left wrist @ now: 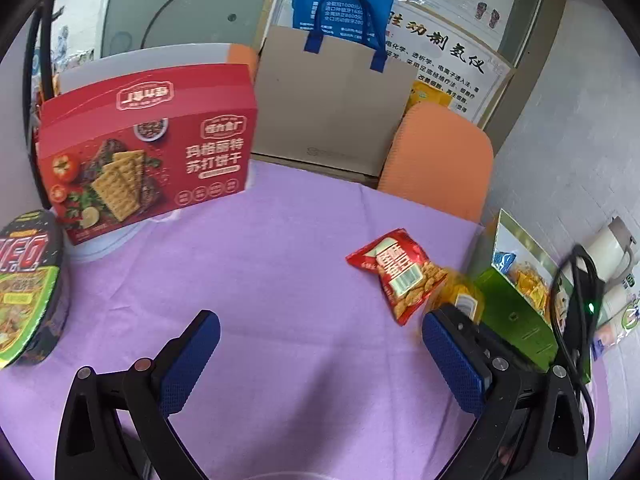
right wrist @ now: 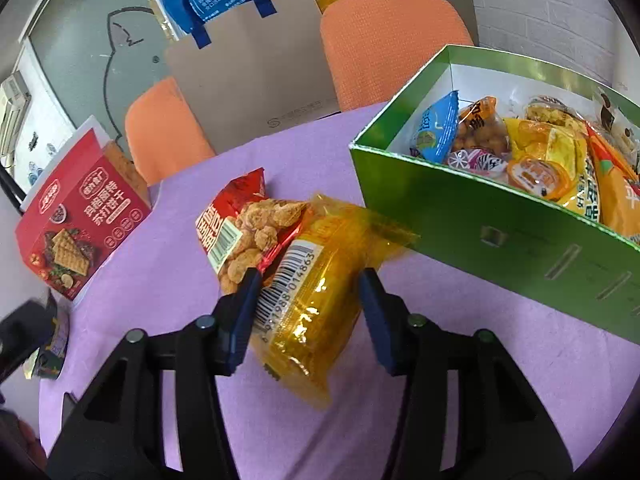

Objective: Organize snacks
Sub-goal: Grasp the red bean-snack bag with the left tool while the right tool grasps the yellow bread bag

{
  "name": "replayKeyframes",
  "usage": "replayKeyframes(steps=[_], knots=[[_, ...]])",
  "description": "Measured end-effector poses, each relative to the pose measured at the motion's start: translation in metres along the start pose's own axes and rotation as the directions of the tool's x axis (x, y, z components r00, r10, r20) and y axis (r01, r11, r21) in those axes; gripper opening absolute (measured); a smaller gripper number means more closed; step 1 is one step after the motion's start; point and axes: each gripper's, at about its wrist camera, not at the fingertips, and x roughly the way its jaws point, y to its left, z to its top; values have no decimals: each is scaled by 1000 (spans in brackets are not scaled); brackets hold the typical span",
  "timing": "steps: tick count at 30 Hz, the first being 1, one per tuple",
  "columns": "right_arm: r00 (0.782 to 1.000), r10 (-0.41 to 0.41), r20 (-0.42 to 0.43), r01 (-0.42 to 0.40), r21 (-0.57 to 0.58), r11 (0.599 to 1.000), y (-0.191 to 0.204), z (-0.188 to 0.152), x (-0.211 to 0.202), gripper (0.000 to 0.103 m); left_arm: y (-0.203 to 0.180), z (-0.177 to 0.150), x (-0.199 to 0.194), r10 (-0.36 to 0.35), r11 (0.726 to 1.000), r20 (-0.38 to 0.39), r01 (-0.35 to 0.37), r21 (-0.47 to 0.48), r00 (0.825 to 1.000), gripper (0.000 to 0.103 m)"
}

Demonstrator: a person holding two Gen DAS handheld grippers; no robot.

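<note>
My right tongs [right wrist: 308, 304] straddle the yellow snack packet [right wrist: 316, 280], which lies on the purple table [right wrist: 160, 280] right between the two blue pads. The left pad touches the packet's barcode edge; the right pad stands just off the other side, so the tongs are open around it, not yet pinching. The packet's long axis runs from about 7 o'clock near me to 1 o'clock away, roughly along the fingers, so a squeeze would take it across its short side. Its far end lies over the corner of the red peanut packet [right wrist: 244, 228], which sits at 11 o'clock from my tongs. The green box [right wrist: 480, 224], already holding many snacks, stands close by at 2 o'clock, with the yellow wrapper's far tip almost at its wall. I judge the lift must clear that wall and should not drag the red packet along.

My left tongs [left wrist: 320, 360] hang wide open over bare cloth, empty, tilted downward at the table. From them the red peanut packet [left wrist: 400, 276] lies at 1 o'clock, so my right hand is clearly the nearer one.
</note>
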Motion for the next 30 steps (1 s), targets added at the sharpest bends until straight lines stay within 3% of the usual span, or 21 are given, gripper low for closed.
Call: replayKeyframes(steps=[5, 10, 16, 19, 21, 23, 30], knots=[[1000, 20, -20, -21, -64, 998, -22, -14, -29, 43, -29, 20, 50, -100, 995, -70, 98, -30, 993, 102], [999, 9, -37, -14, -137, 990, -33, -23, -44, 43, -48, 28, 102, -138, 984, -142, 119, -132, 980, 102], [999, -10, -40, 3, -181, 983, -35, -29, -51, 44, -66, 30, 138, -77, 992, -208, 55, -111, 975, 97], [999, -1, -49, -8, -186, 983, -36, -30, -54, 44, -67, 31, 140, -52, 996, -197, 36, -87, 979, 82], [999, 1, -53, -10, -184, 983, -38, -31, -56, 44, -61, 29, 136, -121, 988, -211, 98, -116, 970, 62], [999, 0, -54, -10, -189, 982, -39, -33, -59, 43, -56, 25, 130, -135, 985, -224, 107, -133, 965, 59], [997, 20, -69, -33, -185, 982, -45, -46, -75, 43, -57, -12, 79, -114, 993, -252, 117, -1, 961, 54]])
